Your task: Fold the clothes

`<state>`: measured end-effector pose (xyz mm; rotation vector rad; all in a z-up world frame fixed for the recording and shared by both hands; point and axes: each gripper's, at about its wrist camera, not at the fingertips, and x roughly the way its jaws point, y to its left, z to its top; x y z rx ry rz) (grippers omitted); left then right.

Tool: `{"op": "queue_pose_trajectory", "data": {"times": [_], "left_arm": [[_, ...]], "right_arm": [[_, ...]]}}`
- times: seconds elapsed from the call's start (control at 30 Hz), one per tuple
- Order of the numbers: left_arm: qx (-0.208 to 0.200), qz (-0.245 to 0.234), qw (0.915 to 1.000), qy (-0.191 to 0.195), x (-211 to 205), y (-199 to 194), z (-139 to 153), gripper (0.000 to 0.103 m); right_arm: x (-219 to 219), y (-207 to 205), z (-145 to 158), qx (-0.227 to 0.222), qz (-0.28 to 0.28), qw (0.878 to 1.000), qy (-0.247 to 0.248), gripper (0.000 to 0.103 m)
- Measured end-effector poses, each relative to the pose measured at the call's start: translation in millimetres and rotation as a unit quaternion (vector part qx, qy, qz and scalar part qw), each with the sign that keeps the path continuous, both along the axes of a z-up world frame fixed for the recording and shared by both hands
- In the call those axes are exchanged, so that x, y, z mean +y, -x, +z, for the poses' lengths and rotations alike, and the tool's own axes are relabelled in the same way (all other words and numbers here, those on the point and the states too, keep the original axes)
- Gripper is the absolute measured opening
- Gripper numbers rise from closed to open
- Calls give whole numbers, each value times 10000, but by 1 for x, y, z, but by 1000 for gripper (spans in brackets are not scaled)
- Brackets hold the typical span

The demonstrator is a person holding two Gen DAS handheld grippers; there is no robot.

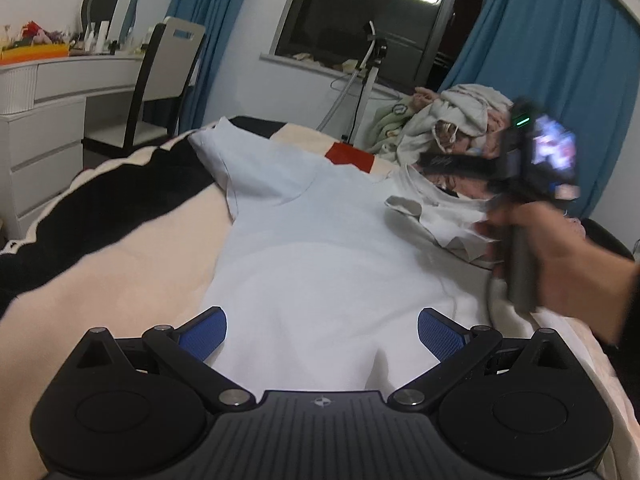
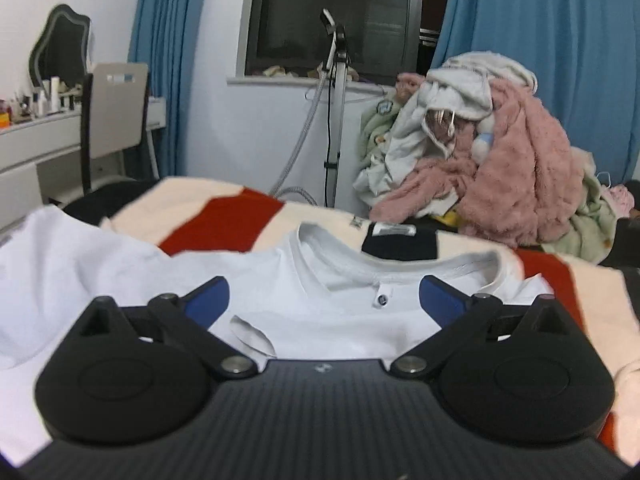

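Tongs on both the left gripper [image 1: 322, 334] and right gripper [image 2: 324, 300] gape apart, holding nothing. White T-shirt [image 1: 320, 240] lies spread on the blanket [image 1: 120, 248]; its crumpled right sleeve [image 1: 440, 220] could fold in crooked.

White T-shirt [image 1: 320, 248]; cream-black-red blanket [image 1: 132, 248]

The white T-shirt [image 1: 320, 248] is smooth matt cotton-like cloth with a ribbed collar [image 2: 400, 268]. The blanket [image 1: 120, 264] under it looks soft and a little fuzzy. The pink garment [image 2: 520, 184] in the pile is fluffy plush. Both grippers have matt black plastic bodies, ribbed on top, with shiny metal pivots [image 1: 234, 396] and blue textured pads [image 1: 440, 334].
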<state>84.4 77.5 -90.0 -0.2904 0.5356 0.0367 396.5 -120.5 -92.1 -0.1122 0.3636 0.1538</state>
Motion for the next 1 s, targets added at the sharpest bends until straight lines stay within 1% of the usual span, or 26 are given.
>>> {"op": "queue_pose_trajectory", "data": {"times": [0.03, 0.13, 0.23, 0.3, 0.47, 0.57, 0.67, 0.73, 0.87, 1.0], "left_arm": [[18, -20, 10000, -4, -1, 0, 0, 103], [10, -60, 10000, -73, -7, 1, 0, 103], [-41, -139, 9997, -192, -15, 6, 3, 103], [-115, -214, 9993, -277, -21, 11, 8, 102], [-250, -426, 9980, -397, -33, 39, 21, 102], [-271, -547, 9971, -447, -39, 60, 28, 102], [-309, -627, 9965, -460, -46, 84, 36, 102], [-327, -665, 9960, -500, -51, 98, 41, 102], [-266, -805, 9955, -428, -61, 119, 46, 102], [-262, -898, 9935, -646, -75, 133, 46, 102]], "right_arm": [[-3, 11, 7, -66, 9, 10000, -6, 103], [-22, 60, 33, -267, -10, 9994, -239, 103], [-45, 135, 49, -357, -156, 9977, -547, 103], [-57, 180, 54, -324, -266, 9968, -676, 103], [-81, 295, 51, -118, -569, 9929, -1041, 103], [-85, 357, 43, -136, -765, 9923, -969, 103], [-87, 406, 34, -240, -1020, 9902, -925, 103], [-89, 430, 27, -241, -1049, 9887, -1046, 103], [-82, 446, 21, -216, -894, 9909, -982, 103], [-82, 455, 26, -324, -876, 9906, -1003, 103]]}}
